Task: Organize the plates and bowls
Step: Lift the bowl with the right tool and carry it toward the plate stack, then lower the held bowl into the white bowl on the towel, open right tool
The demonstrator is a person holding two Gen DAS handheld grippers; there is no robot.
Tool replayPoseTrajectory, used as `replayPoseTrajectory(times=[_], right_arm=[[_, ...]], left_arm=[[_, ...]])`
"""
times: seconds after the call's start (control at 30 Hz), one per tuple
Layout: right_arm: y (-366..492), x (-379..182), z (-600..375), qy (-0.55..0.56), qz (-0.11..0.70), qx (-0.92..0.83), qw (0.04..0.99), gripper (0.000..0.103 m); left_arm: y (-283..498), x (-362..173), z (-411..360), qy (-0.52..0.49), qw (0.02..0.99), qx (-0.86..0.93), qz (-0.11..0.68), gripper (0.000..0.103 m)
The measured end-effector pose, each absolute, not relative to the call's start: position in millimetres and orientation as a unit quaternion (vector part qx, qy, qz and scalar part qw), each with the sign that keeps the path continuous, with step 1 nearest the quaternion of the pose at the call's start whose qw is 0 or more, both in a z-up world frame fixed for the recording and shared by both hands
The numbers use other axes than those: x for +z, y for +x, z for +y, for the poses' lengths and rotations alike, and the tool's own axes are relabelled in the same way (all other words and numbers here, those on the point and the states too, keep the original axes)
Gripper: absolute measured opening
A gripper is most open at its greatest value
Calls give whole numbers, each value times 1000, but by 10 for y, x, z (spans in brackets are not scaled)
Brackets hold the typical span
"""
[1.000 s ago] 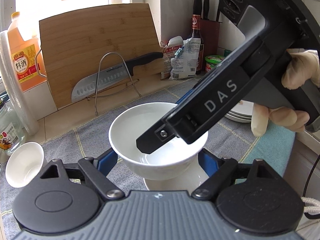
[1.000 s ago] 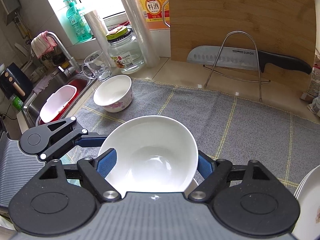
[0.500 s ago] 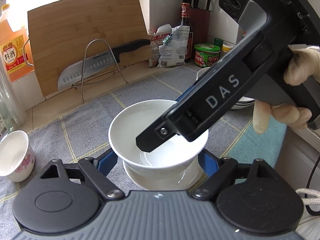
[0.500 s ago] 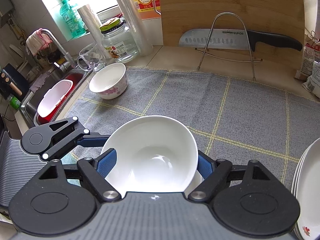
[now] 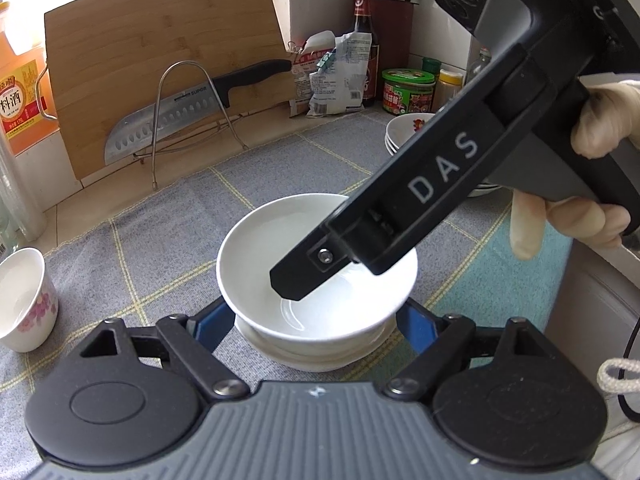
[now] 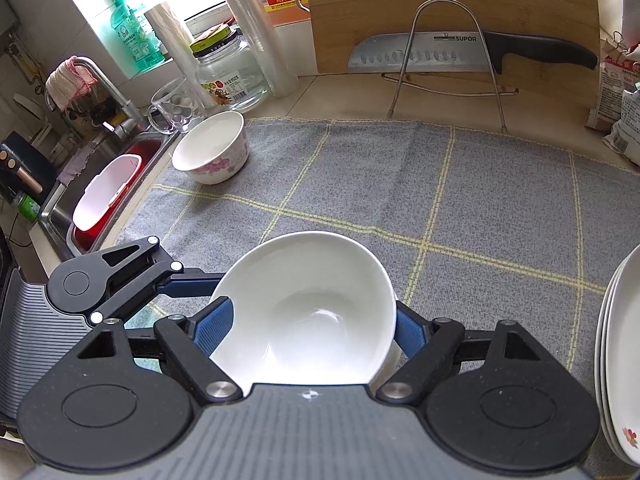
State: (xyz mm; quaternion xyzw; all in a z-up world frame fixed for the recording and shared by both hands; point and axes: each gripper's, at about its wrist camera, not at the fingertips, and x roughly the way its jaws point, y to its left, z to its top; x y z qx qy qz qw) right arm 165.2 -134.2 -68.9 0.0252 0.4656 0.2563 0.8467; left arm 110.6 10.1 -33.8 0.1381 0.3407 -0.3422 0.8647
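A plain white bowl (image 6: 304, 304) sits between the blue pads of my right gripper (image 6: 306, 332), which is shut on its sides. The bowl rests tilted in a second white bowl (image 5: 312, 356), whose rim peeks out underneath (image 6: 395, 354). My left gripper (image 5: 312, 328) is shut on this lower bowl, pads against both sides, just above the grey checked cloth (image 6: 440, 192). In the left wrist view the right gripper's black finger (image 5: 312, 272) reaches across the upper bowl (image 5: 280, 248), with a gloved hand (image 5: 592, 216) on its handle. One left finger (image 6: 188, 284) runs behind the upper bowl.
A small floral bowl (image 6: 212, 152) stands at the cloth's far left corner beside a sink (image 6: 100, 192). Stacked plates (image 6: 620, 360) lie on the right. A knife on a wire rack (image 5: 172, 120) leans against a cutting board (image 5: 160, 60), with jars and bottles along the wall.
The upper bowl has sunk into the lower one; a wide gap between them has closed. Both cameras have shifted a little against the background.
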Motion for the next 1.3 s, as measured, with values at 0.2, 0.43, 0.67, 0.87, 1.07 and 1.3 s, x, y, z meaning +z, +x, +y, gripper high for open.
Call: replayPoseTrajectory(times=[0.2,0.43,0.67,0.87,1.07,1.3], right_arm=[[1642,-724,-1334,24,468,253,846,88],[1657,-743,-1352,28,469,252,846,88],[1644,-745,-1362,29,469,251,846,88],[1650,-754,-1367,32,469,251,846,88],[1650,-754,-1354,31,467,252,847,88],[1648,-762,-1347,26,468,251,847,88]], left_arm=[[1104,-364,80,145,862,-343,344,87],[1108,-375,71,152,861,-345,341,87],[1108,-377,69,157,861,-345,339,89],[1110,-375,71,159,862,-343,338,90],[1109,-370,78,160,863,-340,336,90],[1118,-373,87,156,863,-342,337,90]])
